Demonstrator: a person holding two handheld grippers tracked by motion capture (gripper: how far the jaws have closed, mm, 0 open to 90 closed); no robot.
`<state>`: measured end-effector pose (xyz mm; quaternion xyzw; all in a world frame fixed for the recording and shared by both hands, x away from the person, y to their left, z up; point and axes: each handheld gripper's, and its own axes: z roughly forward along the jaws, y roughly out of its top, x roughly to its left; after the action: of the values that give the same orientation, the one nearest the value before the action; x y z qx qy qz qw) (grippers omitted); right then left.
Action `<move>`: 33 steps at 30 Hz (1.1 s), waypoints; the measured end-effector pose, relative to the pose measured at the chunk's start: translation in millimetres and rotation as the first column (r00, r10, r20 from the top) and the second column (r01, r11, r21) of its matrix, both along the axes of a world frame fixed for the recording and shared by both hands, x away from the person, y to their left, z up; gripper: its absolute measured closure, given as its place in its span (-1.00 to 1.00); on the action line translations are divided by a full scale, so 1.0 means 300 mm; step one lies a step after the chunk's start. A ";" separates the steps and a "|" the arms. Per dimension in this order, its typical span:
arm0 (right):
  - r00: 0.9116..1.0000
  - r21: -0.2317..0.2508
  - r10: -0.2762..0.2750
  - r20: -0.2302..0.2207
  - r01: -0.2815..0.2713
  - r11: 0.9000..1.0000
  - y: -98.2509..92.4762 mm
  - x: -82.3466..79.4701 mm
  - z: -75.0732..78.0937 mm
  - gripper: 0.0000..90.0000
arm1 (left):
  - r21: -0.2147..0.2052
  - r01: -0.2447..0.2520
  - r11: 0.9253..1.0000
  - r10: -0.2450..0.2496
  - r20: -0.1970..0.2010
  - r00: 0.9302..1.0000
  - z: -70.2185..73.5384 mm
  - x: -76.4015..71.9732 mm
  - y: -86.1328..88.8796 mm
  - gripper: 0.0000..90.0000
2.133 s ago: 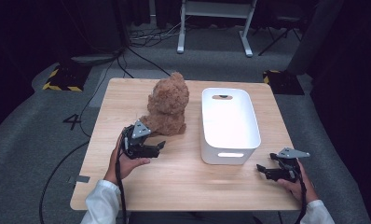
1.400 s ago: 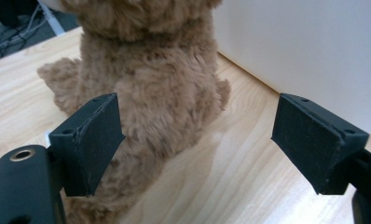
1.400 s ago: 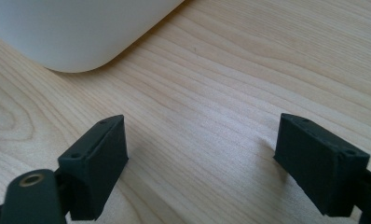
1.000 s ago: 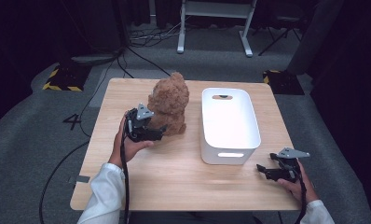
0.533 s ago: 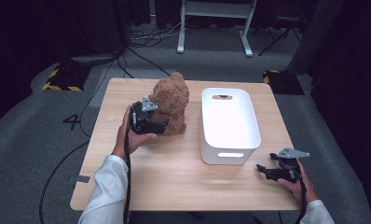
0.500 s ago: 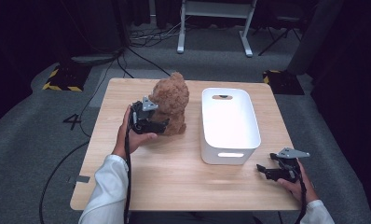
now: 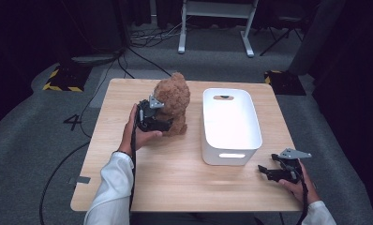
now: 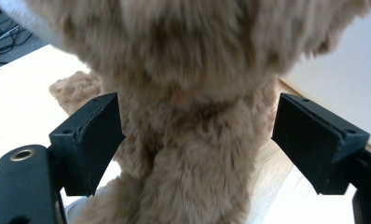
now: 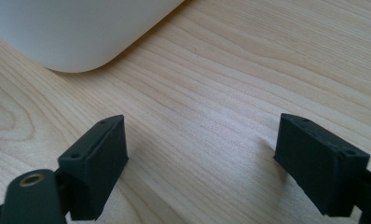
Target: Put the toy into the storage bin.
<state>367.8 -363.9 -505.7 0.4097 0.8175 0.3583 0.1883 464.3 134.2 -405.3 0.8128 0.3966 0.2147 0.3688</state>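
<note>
since the earlier frame the left gripper (image 7: 152, 117) has moved up against the teddy bear (image 7: 173, 105) sitting beside the white bin (image 7: 231, 125). left gripper view: jaws wide, straddling it, gripping nothing (right gripper (image 7: 280, 171) spread, empty).

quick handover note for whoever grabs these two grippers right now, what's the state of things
Left gripper: open, jaws on either side of the teddy bear, not yet closed on it.
Right gripper: open, holding nothing, low over the table near the front right corner, beside the white bin.
Bear sits upright on the table just left of the bin; the bin looks empty.
Done: left gripper is lined up on the bear.
Left: probably close on the bear, then lift it, likely into the bin.
</note>
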 end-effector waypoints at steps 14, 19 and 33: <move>1.000 0.000 0.000 0.000 0.000 1.000 0.000 0.000 0.000 -0.63 | -0.015 -0.030 0.999 0.030 -0.027 0.999 -0.040 0.057 -0.020 -0.65; 1.000 0.000 0.000 0.000 0.000 1.000 0.000 0.000 0.000 -0.63 | -0.047 -0.031 0.998 0.029 -0.034 0.999 -0.054 0.073 -0.012 -0.66; 1.000 0.000 0.000 0.000 0.000 1.000 0.000 0.000 0.000 -0.63 | -0.032 -0.095 0.995 0.093 -0.056 0.994 -0.100 0.112 -0.056 -0.81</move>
<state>367.7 -363.9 -505.7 0.4096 0.8175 0.3584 0.1883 497.8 117.4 -435.2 0.7921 0.4480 0.2029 0.3615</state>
